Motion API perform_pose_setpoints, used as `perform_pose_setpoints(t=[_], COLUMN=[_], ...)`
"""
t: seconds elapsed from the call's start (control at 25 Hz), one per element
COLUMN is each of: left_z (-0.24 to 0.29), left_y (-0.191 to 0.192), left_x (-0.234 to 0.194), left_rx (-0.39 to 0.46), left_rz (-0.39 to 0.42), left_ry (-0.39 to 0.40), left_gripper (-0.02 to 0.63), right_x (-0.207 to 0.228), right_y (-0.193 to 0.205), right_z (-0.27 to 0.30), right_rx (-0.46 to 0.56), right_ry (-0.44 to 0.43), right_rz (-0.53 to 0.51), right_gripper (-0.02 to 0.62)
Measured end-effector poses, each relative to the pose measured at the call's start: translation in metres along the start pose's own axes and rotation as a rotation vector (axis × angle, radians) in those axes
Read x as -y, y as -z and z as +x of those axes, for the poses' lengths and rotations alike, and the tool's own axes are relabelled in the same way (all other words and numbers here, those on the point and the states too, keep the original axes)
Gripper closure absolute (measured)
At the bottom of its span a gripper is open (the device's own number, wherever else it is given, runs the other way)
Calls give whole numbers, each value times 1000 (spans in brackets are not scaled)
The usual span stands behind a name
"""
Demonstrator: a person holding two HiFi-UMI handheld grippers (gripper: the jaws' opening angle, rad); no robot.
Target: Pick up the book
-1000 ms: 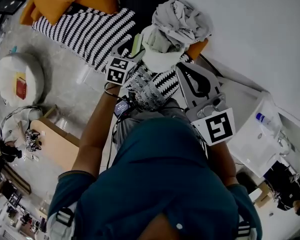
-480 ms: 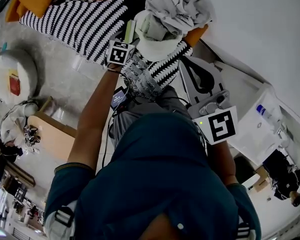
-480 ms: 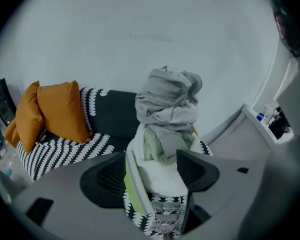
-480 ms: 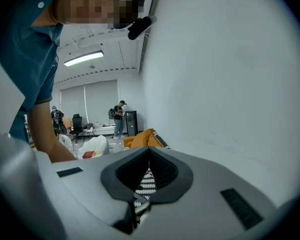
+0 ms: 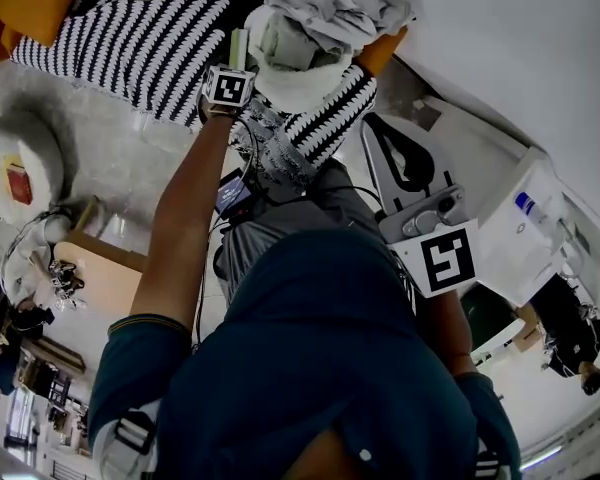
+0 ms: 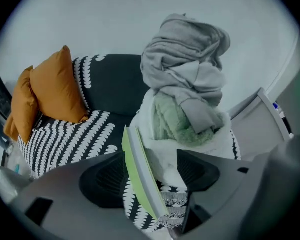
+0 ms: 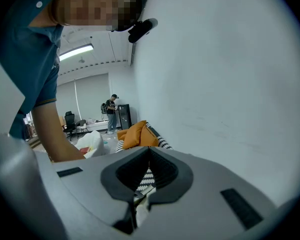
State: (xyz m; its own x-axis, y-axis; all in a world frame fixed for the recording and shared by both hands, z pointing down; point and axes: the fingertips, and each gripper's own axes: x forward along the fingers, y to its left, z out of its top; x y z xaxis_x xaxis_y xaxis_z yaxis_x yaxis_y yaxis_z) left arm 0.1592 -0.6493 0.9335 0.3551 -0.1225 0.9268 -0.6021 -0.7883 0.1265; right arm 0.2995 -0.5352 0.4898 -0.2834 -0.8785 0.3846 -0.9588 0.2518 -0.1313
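A thin book with a light green cover (image 6: 140,179) stands on edge on the black-and-white patterned sofa (image 6: 70,139), leaning against a white towel. In the head view the book (image 5: 239,46) shows as a pale green strip just past the marker cube. My left gripper (image 6: 151,156) points steeply down with its jaws wide apart on either side of the book, and the pads do not press on it. From the head view, the left gripper (image 5: 238,63) is at the sofa seat. My right gripper (image 7: 149,151) is shut and empty, held higher by the wall (image 5: 378,128).
A heap of grey and green clothes (image 6: 185,74) on a white towel crowds the book's right side. Two orange cushions (image 6: 55,89) lie at the sofa's left. A white cabinet (image 5: 520,238) stands to the right, a white pouf (image 5: 15,168) and a wooden piece (image 5: 100,278) on the floor left.
My left arm has stretched out and down to the sofa, bringing the open jaws around the book. The right gripper has sunk a little and stays shut.
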Motion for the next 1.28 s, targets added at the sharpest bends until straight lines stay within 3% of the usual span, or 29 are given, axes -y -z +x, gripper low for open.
perform_pose_setpoints(t=[0.28, 0.6, 0.84, 1.04, 1.28], left_z=[47, 81, 104, 107, 116], left_y=[24, 37, 52, 56, 77], left_x=[-16, -23, -32, -44, -49], left_rx=[-93, -141, -162, -195, -228], left_rz=[-5, -71, -193, -171, -220], left_ry=[-36, -81, -109, -158, -145], left_gripper=[299, 299, 299, 302, 390], right_x=[18, 38, 49, 57, 60], right_y=[32, 59, 75, 84, 91], right_z=[9, 11, 9, 7, 7], right_rx=[-71, -113, -139, -158, -173], right_ry=[35, 54, 67, 75, 82], right_rz=[36, 75, 96, 108, 116], right_gripper=[581, 583, 581, 581, 583])
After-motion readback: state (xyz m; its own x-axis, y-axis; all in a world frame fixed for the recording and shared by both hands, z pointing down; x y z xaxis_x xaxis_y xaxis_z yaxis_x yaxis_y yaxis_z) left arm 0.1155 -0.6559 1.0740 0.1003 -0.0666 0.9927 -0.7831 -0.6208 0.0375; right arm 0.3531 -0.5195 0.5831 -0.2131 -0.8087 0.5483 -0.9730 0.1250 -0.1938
